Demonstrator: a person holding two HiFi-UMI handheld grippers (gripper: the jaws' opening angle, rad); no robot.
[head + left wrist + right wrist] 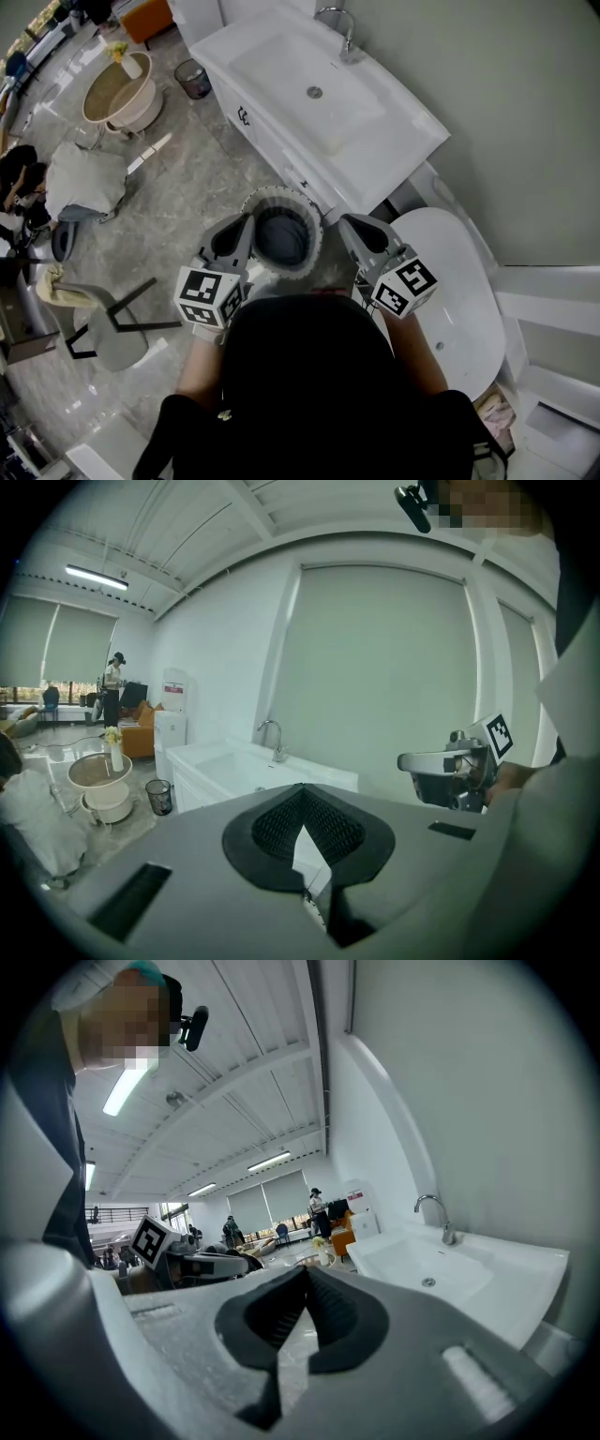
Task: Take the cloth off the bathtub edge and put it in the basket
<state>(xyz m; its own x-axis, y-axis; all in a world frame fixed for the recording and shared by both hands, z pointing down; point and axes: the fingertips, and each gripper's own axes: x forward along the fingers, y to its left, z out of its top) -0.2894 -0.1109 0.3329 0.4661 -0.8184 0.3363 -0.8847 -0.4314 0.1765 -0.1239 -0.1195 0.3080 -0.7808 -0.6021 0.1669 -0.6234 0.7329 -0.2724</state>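
Both grippers are held low in front of the person, one either side of the basket, tips directed away from the body.

Left gripper: jaws are pressed together, dark ribbed pads meeting at the tip. Nothing is pinched between them. Only the white cabinet front is seen through the slit below the tip.

Right gripper: jaws are likewise brought together, pads touching at the tip. Nothing is held. Pale floor is glimpsed through the narrow gap lower down.

The basket is round and white, with a ribbed rim. It is set on the marbled floor just beside the front corner of the sink cabinet, between the two grippers. A dark grey-blue mass is seen inside it. Whether this is the cloth or the basket's own inside cannot be told from the head view, and the gripper views do not look into it.

The bathtub is white and oval. It is found to the person's right, near the basket, with its near end beside the right gripper.

A sink with a tap is noted beyond the basket. A small dark bin is seen by the cabinet's far end, and a grey chair to the person's left.
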